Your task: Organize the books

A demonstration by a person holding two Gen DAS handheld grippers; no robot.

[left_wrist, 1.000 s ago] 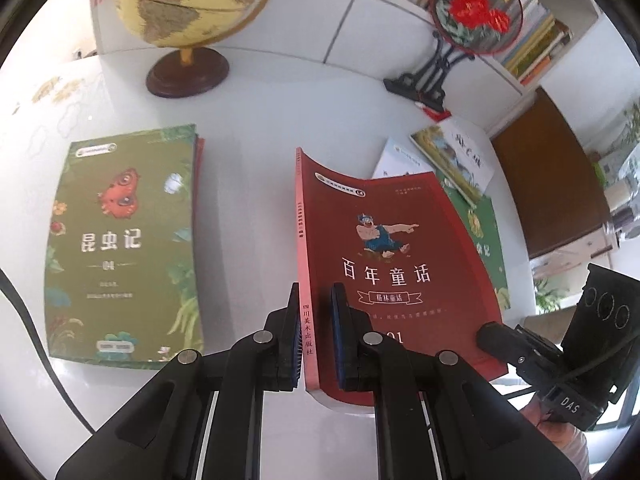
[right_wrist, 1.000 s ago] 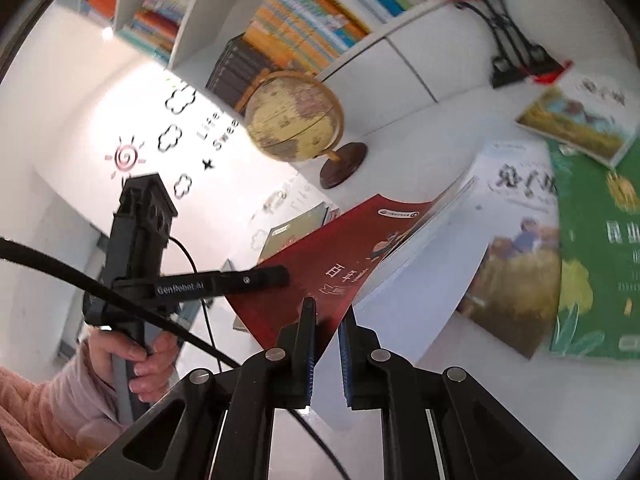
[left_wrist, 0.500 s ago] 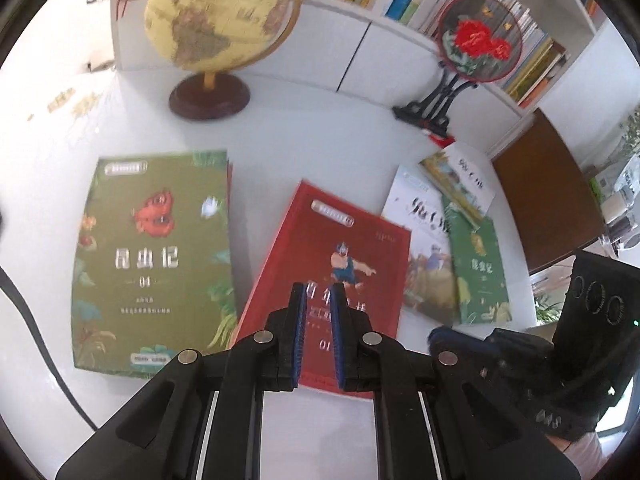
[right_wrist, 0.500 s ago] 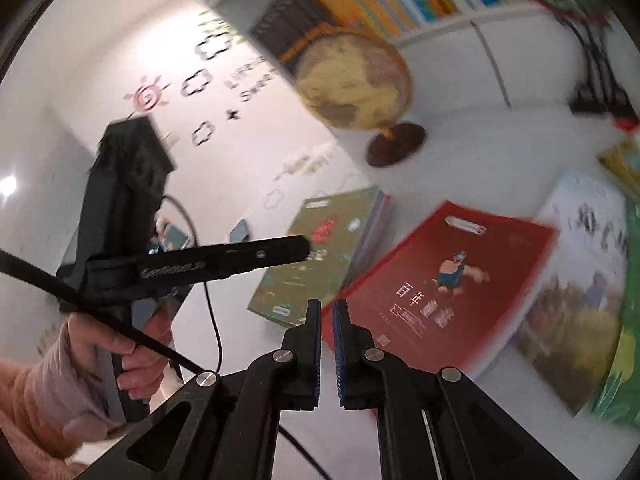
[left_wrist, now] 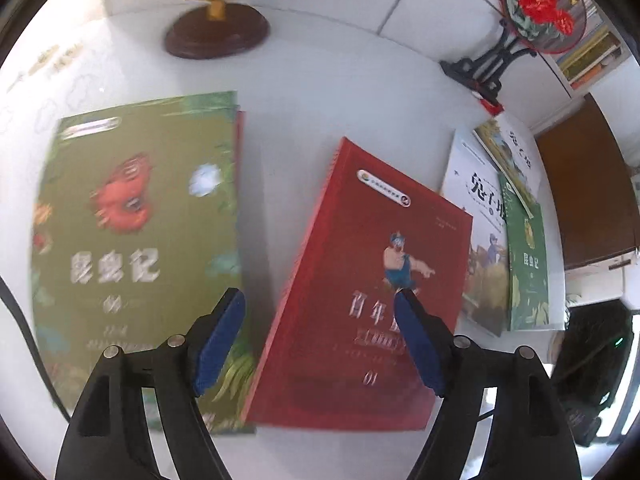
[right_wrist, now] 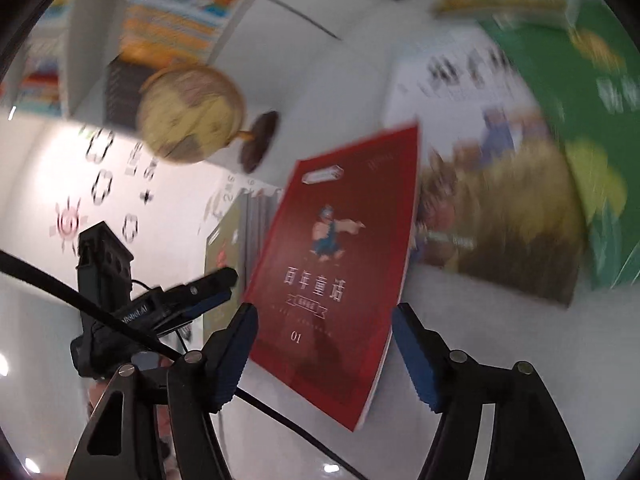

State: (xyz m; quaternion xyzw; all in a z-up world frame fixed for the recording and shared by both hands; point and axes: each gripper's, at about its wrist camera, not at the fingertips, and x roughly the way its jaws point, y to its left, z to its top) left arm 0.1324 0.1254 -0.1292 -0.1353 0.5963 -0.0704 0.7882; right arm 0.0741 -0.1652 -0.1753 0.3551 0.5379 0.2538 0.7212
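Below the hand-held gripper point(left_wrist: 318, 312), red book point(left_wrist: 360, 280).

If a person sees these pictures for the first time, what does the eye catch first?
Most striking is the red book, lying flat in the middle of the white table between the open left gripper fingers. Left of it lies an olive-green book with a red butterfly; beyond stands a yellow globe.

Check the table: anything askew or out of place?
Yes. The red book lies rotated on the white table, not squared with the olive-green book stack beside it. Right of it, three books overlap untidily. Both grippers are open.
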